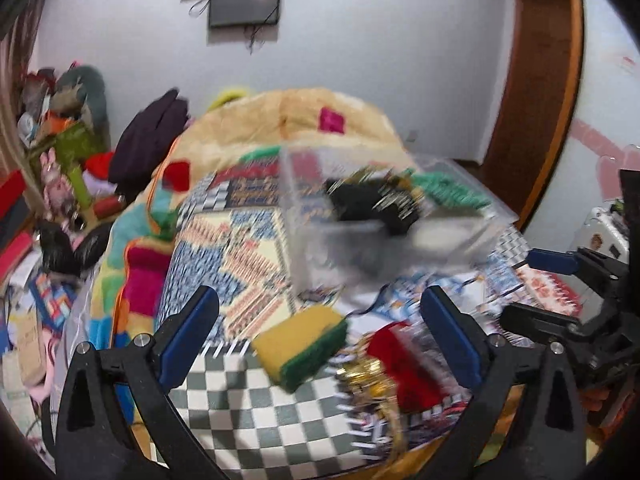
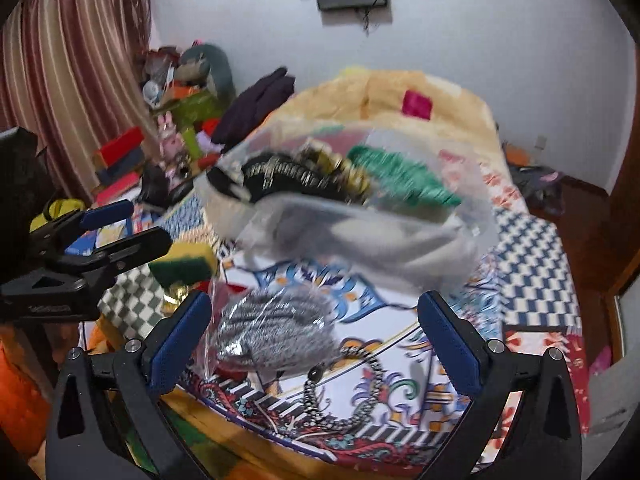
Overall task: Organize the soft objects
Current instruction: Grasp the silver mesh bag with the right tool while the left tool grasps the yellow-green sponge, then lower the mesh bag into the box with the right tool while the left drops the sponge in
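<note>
A clear plastic box (image 1: 384,236) stands on the bed and holds a black item (image 1: 360,200), a green item (image 1: 448,194) and a grey cloth. It also shows in the right wrist view (image 2: 360,224). A yellow-and-green sponge (image 1: 302,346) lies just ahead of my open, empty left gripper (image 1: 320,332); the sponge also shows in the right wrist view (image 2: 184,266). A red cloth (image 1: 404,364) lies beside it. A grey knitted item in a clear bag (image 2: 276,332) lies between the jaws of my open right gripper (image 2: 314,330). A black-and-white cord (image 2: 344,392) lies below it.
The bed carries a patterned sheet (image 2: 536,264) and a folded patchwork blanket (image 1: 280,120). A checkered cloth (image 1: 256,412) lies in front. Cluttered shelves with toys and boxes (image 1: 60,152) stand at the left. A wooden door frame (image 1: 548,80) is at the right.
</note>
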{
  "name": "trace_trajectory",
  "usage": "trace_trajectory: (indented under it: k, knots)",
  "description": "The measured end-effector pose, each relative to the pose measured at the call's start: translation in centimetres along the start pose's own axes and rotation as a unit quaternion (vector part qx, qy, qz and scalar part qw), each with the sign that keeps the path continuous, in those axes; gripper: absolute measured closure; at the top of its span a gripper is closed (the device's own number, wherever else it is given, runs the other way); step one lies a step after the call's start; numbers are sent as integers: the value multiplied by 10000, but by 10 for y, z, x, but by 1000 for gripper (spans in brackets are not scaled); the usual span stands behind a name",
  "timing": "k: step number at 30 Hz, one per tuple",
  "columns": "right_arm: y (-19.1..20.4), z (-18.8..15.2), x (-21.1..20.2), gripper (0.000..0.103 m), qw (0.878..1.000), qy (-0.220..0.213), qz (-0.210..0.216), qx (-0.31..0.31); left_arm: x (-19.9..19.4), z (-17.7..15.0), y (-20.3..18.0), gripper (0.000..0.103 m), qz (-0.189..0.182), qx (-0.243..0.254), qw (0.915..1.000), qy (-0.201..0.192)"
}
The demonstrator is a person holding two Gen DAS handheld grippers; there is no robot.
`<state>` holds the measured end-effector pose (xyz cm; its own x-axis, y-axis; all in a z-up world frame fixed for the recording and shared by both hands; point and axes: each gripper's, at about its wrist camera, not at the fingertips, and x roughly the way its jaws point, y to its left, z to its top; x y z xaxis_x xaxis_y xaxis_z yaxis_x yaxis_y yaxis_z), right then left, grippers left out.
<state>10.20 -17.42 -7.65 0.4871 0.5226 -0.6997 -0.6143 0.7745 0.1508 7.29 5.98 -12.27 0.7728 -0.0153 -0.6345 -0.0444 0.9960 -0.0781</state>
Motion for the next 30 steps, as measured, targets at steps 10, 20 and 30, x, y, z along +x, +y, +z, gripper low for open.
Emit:
trace_trajectory:
  k: [10, 20, 30]
  knots:
    - [10, -15, 37, 30, 9966, 695, 446, -17, 27, -21, 18, 14, -30, -270, 9991, 331]
    - [5, -17, 22, 62, 9971, 546, 522, 63, 27, -22, 10, 68, -424, -195, 9980, 430]
    - [-4, -5, -11, 65, 9991, -22, 390, 167, -11, -10, 7, 73, -332, -97, 9993, -136]
